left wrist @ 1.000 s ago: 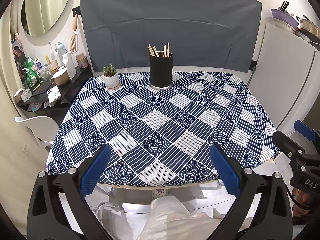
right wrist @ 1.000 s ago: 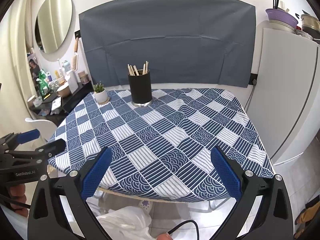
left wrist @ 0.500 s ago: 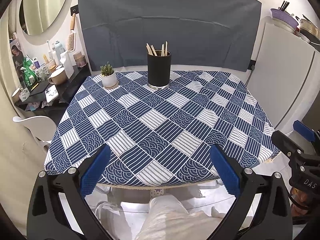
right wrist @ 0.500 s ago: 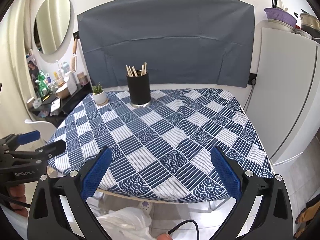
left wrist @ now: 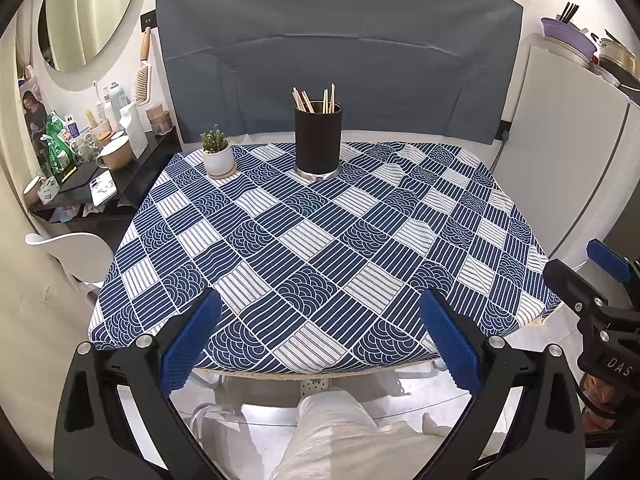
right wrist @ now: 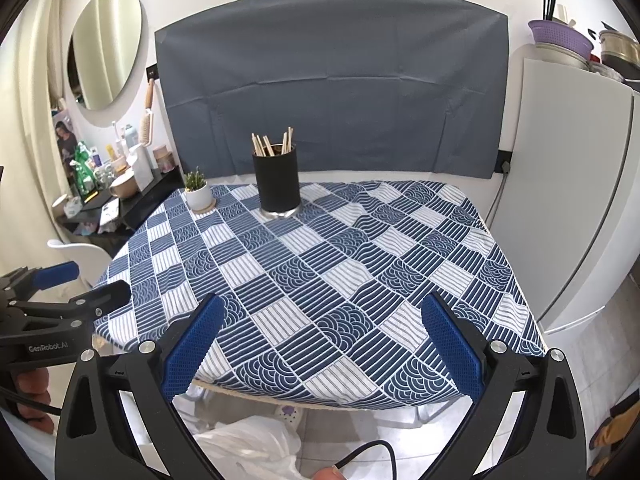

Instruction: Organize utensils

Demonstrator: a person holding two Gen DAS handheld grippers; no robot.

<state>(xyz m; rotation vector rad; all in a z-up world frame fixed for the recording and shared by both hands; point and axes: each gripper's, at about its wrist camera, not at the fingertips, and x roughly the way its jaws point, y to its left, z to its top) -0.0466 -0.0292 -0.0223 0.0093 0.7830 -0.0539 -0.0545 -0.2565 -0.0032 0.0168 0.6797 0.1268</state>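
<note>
A black cylindrical holder (left wrist: 318, 140) (right wrist: 277, 180) stands upright near the far edge of the blue-and-white patterned table (left wrist: 320, 240) (right wrist: 320, 280). Several wooden chopsticks (left wrist: 314, 101) (right wrist: 272, 144) stick out of its top. My left gripper (left wrist: 320, 344) hangs open over the table's near edge, nothing between its blue pads. My right gripper (right wrist: 320, 348) is likewise open and empty at the near edge, to the right of the left one. Each gripper shows at the side of the other's view.
A small potted cactus (left wrist: 217, 156) (right wrist: 197, 192) sits left of the holder. A cluttered black side shelf (left wrist: 92, 176) and a white chair (left wrist: 76, 252) stand to the left, a white fridge (right wrist: 576, 200) to the right. A person's light trouser leg (left wrist: 340, 432) is below the table edge.
Both grippers have drifted slightly back and away from the table, so the holder looks a little smaller and higher. Both stay open and empty.
</note>
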